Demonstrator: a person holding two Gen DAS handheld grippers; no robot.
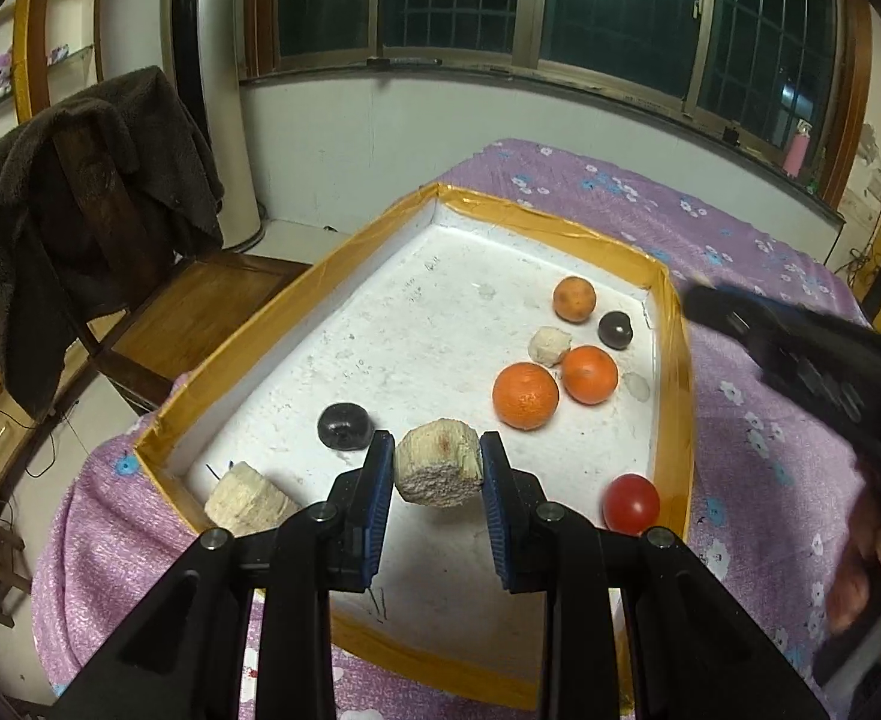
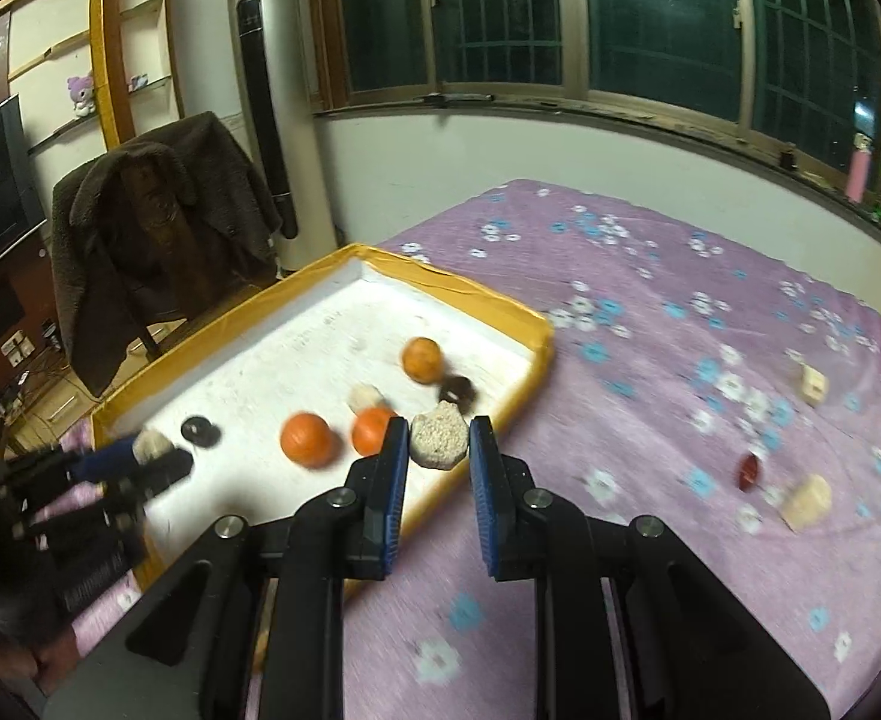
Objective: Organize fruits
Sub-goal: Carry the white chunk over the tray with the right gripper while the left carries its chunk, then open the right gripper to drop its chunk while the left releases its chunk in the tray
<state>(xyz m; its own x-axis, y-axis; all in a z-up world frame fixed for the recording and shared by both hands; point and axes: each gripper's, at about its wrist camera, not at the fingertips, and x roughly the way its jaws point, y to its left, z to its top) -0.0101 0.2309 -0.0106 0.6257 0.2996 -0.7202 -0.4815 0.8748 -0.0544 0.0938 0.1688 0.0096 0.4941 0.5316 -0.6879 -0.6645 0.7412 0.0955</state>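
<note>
The left hand-held gripper (image 1: 437, 468) is clamped on a pale, rough-cut fruit chunk (image 1: 438, 471), held above the near end of the white foam tray with yellow-taped rim (image 1: 674, 360). That tray lies on the purple flowered bed (image 2: 650, 312), at its left edge. The right hand-held gripper (image 2: 438, 450) is clamped on a second pale chunk (image 2: 438, 441) over the tray's right rim. Inside lie three oranges (image 1: 525, 396), two dark round fruits (image 1: 344, 426), a red tomato (image 1: 631, 504) — and more pale chunks.
</note>
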